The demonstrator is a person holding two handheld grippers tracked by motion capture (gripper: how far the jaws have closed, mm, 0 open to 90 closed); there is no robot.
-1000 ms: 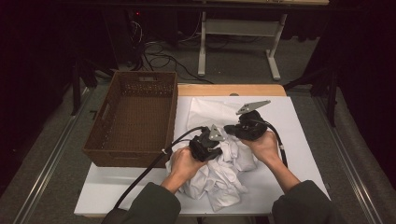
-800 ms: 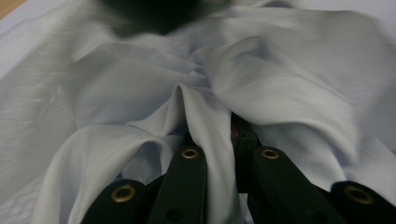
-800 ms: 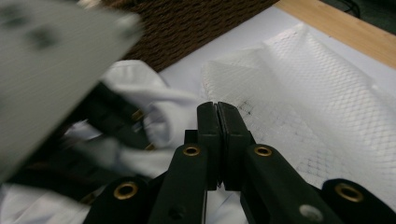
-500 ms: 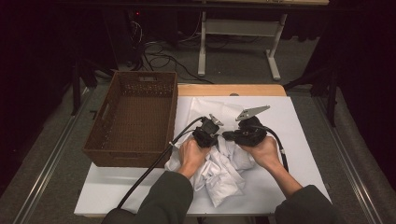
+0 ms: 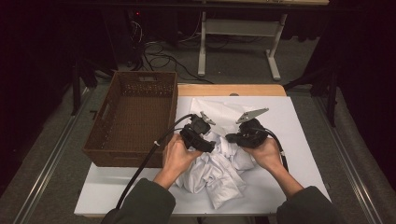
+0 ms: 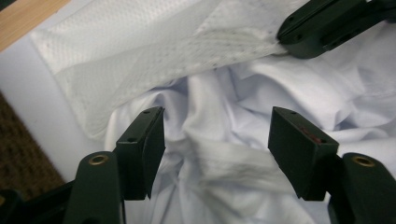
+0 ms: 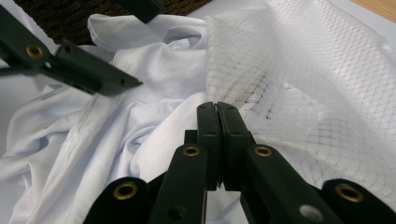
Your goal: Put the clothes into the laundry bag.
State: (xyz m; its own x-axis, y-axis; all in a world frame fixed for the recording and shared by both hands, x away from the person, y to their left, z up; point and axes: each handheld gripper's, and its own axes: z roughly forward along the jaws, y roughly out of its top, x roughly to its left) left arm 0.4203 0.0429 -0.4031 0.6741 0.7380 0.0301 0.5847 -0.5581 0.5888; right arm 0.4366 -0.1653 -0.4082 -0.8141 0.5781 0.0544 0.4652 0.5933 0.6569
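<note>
One white tabletop (image 5: 299,140). One brown wicker basket (image 5: 135,116) on its left part. Two cloths at centre: crumpled white garment (image 5: 215,172), mesh bag (image 5: 219,109) just behind. Two tongs: left tongs (image 6: 217,144) just opened, released, above garment folds; right tongs (image 7: 217,140) clenched, pinching the cloth where mesh meets garment.

A worktop (image 5: 299,140) carried a basket (image 5: 135,116) at nine o'clock. A crumpled cloth (image 5: 215,172) lay at six o'clock, a mesh sheet (image 5: 219,112) behind it at twelve. Both tongs, left (image 5: 203,135) and right (image 5: 236,138), hung over the cloth.
</note>
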